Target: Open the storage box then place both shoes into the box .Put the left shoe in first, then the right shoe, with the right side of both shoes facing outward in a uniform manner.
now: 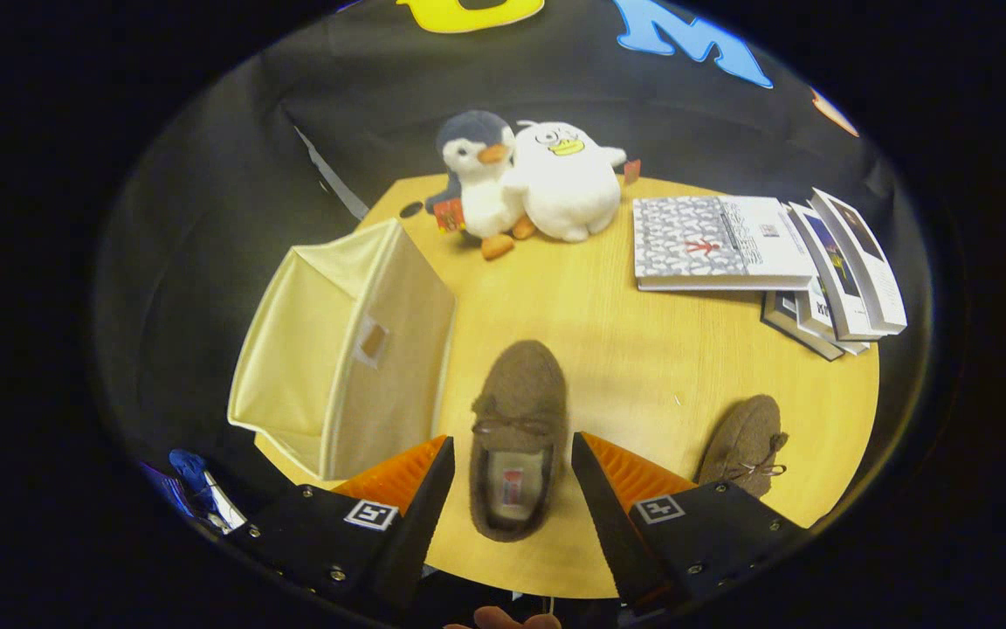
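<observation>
**Claw spread over first shoe; box open on its side**

The claw (510,454) stands with its 2 fingers apart, one on either side of a brown slipper-style shoe (518,437). The shoe lies flat on the round wooden worktop (634,349), toe pointing away from the claw, its opening and inner lining facing up. Whether the fingers touch the shoe's sides cannot be told — a narrow gap seems to show at each side.

The second shoe (746,445), of the same brown material with a small lace bow, rests on the worktop to the right of the right finger, well apart from the first.

The storage box (346,349), cream fabric, sits at the worktop's left edge, just beyond the left finger — tipped so that its open mouth faces left, off the worktop.

At the far side of the worktop stand 2 plush toys, a penguin (477,179) and a white duck (566,179), touching. A fanned stack of books (765,262) lies at the far right.
</observation>
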Demonstrator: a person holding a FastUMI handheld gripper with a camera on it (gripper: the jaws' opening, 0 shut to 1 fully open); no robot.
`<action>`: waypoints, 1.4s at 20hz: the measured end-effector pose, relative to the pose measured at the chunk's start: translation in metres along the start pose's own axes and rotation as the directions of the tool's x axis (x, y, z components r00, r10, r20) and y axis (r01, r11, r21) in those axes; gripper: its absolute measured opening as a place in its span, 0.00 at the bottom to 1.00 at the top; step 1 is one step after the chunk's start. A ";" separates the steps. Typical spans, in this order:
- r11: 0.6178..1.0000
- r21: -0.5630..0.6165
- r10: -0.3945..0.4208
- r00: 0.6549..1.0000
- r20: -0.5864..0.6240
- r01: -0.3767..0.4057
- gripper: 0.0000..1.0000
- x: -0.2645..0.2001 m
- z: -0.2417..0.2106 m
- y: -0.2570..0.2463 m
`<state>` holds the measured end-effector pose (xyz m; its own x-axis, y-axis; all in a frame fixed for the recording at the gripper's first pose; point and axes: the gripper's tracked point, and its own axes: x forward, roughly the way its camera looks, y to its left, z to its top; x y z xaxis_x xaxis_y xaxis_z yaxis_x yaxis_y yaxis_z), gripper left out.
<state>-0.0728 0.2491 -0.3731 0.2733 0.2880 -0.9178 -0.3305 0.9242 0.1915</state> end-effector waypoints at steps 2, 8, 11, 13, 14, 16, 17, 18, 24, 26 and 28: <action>1.000 0.016 -0.024 0.998 -0.062 0.025 0.83 0.013 -0.017 -0.011; 0.998 0.039 -0.037 0.985 -0.170 0.045 0.83 0.047 -0.034 -0.029; 0.998 0.031 -0.049 0.975 -0.218 0.057 0.83 0.068 -0.035 -0.035; 0.997 0.021 -0.064 0.963 -0.261 0.072 0.83 0.081 -0.039 -0.039; 0.997 0.022 -0.066 0.961 -0.268 0.075 0.83 0.087 -0.039 -0.040; 0.997 0.033 -0.058 0.957 -0.286 0.070 0.80 0.093 -0.039 -0.037; 0.998 0.039 -0.037 0.955 -0.294 0.051 0.80 0.096 -0.035 -0.033; 0.998 0.052 -0.002 0.954 -0.301 0.018 0.66 0.102 -0.040 -0.026; 0.996 0.086 0.036 0.960 -0.279 -0.013 0.06 0.088 -0.033 -0.019; 0.995 0.096 0.050 0.963 -0.266 -0.025 0.06 0.073 -0.029 -0.017; 0.990 0.129 0.094 0.965 -0.244 -0.063 0.06 0.057 -0.023 -0.008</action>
<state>-0.0756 0.2517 -0.4349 0.0121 0.3031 -0.9529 -0.2283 0.9286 0.2925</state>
